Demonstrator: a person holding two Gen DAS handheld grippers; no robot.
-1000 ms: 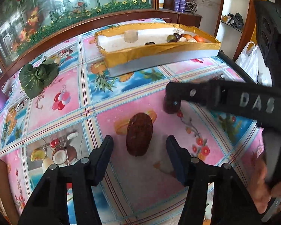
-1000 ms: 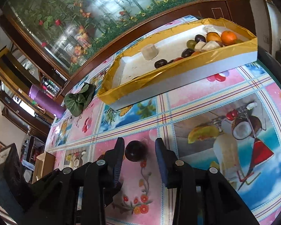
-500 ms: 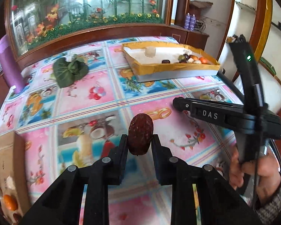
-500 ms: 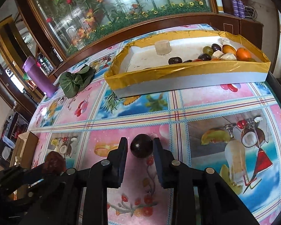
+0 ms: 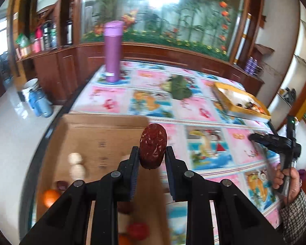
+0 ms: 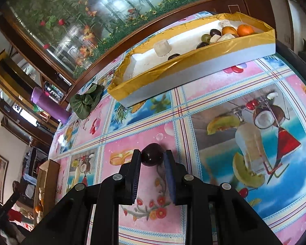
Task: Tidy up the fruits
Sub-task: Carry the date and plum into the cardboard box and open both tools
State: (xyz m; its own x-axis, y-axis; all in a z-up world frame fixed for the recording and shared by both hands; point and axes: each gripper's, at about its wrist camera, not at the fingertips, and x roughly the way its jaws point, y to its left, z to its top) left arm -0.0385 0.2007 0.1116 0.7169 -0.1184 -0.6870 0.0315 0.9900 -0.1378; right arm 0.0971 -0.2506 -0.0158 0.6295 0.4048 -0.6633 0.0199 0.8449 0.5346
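Left gripper clamped on wrinkled red date (upright), right gripper pinching dark plum

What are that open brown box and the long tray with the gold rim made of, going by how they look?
The brown box looks like plain corrugated cardboard: matt tan, with fold creases and faint printed marks. The long tray seems to be white foam or painted board, hard to say which; its rim is wrapped in glossy gold tape or foil that wrinkles and catches light.
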